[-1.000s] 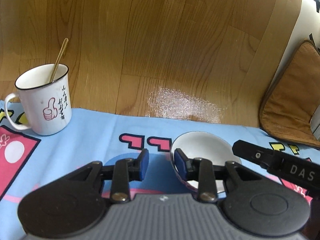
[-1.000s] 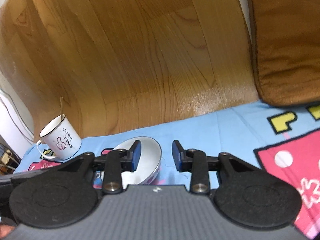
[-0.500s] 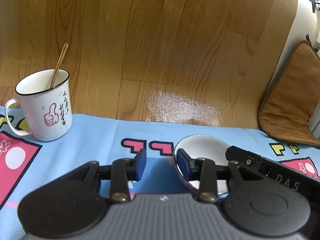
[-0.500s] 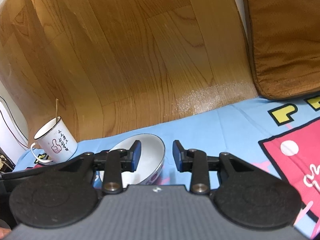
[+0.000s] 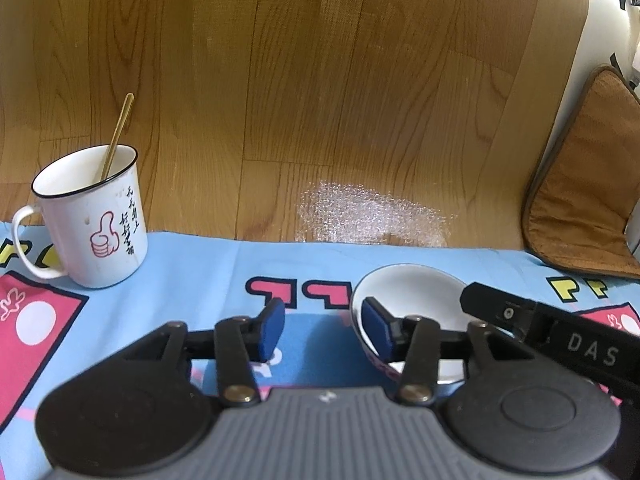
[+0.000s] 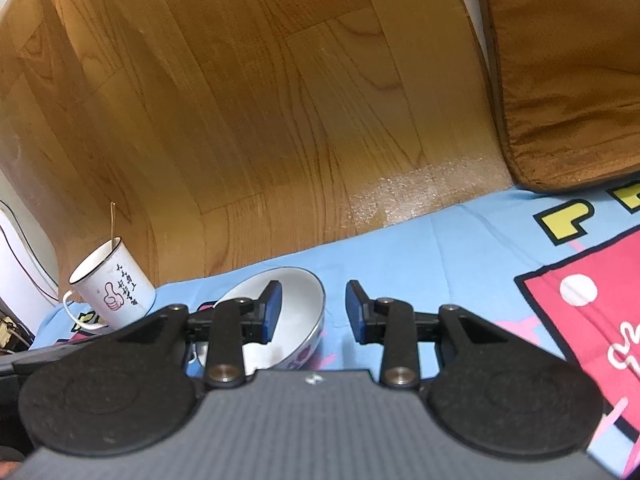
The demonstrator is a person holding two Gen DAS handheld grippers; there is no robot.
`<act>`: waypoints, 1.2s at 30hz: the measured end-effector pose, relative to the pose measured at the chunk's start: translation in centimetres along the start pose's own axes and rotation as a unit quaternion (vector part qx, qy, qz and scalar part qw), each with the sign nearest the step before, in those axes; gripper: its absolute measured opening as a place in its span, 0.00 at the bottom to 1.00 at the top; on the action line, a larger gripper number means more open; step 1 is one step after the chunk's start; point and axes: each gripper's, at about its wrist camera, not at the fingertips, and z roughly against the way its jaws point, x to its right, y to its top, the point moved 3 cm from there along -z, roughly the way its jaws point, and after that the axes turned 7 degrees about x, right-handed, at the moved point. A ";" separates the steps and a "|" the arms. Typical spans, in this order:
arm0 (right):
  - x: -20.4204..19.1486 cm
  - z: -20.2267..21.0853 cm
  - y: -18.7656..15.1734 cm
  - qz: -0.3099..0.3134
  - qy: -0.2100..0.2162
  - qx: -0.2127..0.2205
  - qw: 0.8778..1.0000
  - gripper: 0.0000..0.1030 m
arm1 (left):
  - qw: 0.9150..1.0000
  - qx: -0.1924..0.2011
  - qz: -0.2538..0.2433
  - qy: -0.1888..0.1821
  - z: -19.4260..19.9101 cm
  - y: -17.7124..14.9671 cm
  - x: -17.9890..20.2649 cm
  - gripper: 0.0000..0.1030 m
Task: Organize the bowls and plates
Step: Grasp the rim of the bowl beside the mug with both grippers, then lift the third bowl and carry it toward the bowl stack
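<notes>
A white bowl (image 5: 408,292) with a pink-patterned outside sat on a light blue cloth (image 5: 208,264) printed with pink and yellow shapes, which lay spread over a wooden floor (image 5: 320,100). The bowl rested between the two tools, each reaching it from its own side.

The left hand-held gripper (image 5: 322,330) had its jaws opening. Its right blue pad sat inside the bowl against the near left wall, while the left pad stood outside over the cloth, clear of the rim, so the bowl's wall lay between the pads without being pinched.

The right hand-held gripper (image 6: 314,316) held its jaws apart. Its left pad was inside the bowl (image 6: 288,312), and its right pad hung outside over the cloth, with a visible gap to the bowl's rim. From the left wrist view its black finger showed at the bowl's far right edge.

Well to the left of the bowl stood a white mug (image 5: 90,216) with a dark rim, a red thumbs-up drawing and black writing, upright on the cloth, with a thin gold stick (image 5: 117,136) leaning in it. A brown cushion (image 6: 568,72) lay on the floor at the right, its edge overlapping the cloth.
</notes>
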 end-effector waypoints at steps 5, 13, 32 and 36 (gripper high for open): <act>-0.3 -0.1 -0.1 0.004 0.003 -0.006 1.000 0.37 | 1.000 0.000 0.000 0.000 0.0 0.0 0.0 0.44; -0.5 -0.3 -0.1 0.007 0.007 -0.007 1.000 0.37 | 1.000 0.000 0.002 0.002 -0.2 -0.1 -0.3 0.46; -0.2 -1.2 -0.2 -0.002 0.008 -0.007 1.000 0.36 | 0.999 -0.012 0.030 -0.030 -0.7 -0.1 -0.9 0.48; 0.2 -1.8 -0.4 -0.007 0.004 -0.016 1.000 0.19 | 0.998 -0.030 0.037 -0.043 -1.5 -0.5 -0.7 0.32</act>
